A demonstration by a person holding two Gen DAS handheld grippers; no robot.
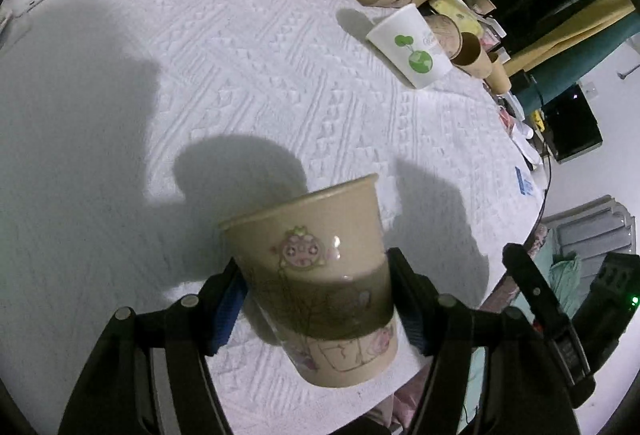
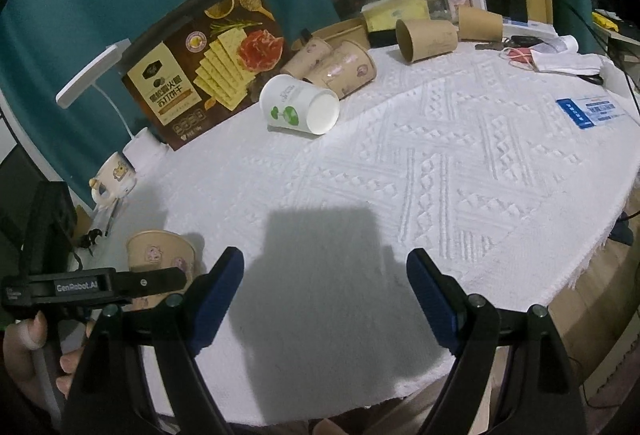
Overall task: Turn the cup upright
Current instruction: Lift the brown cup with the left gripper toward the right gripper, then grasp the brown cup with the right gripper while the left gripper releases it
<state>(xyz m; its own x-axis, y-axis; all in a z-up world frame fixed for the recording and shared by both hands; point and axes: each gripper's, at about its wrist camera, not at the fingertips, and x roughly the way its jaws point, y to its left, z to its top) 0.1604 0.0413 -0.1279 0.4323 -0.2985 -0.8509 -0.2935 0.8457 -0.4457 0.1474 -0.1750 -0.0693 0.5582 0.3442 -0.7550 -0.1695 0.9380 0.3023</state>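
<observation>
The cup (image 1: 316, 287) is judged light, thin-walled paper, easily crushed and a little slick, so a gentle hold across the mid-wall suits it best. It is tan, with pink cartoon figures and a rolled rim, mouth up and slightly tilted. It is pinched at its middle between the pads of the left gripper (image 1: 316, 309), right at the fingertips, above the white cloth (image 1: 280, 75). The right gripper (image 2: 325, 299) is spread with nothing between its fingers; the cup is seen to its left.
</observation>
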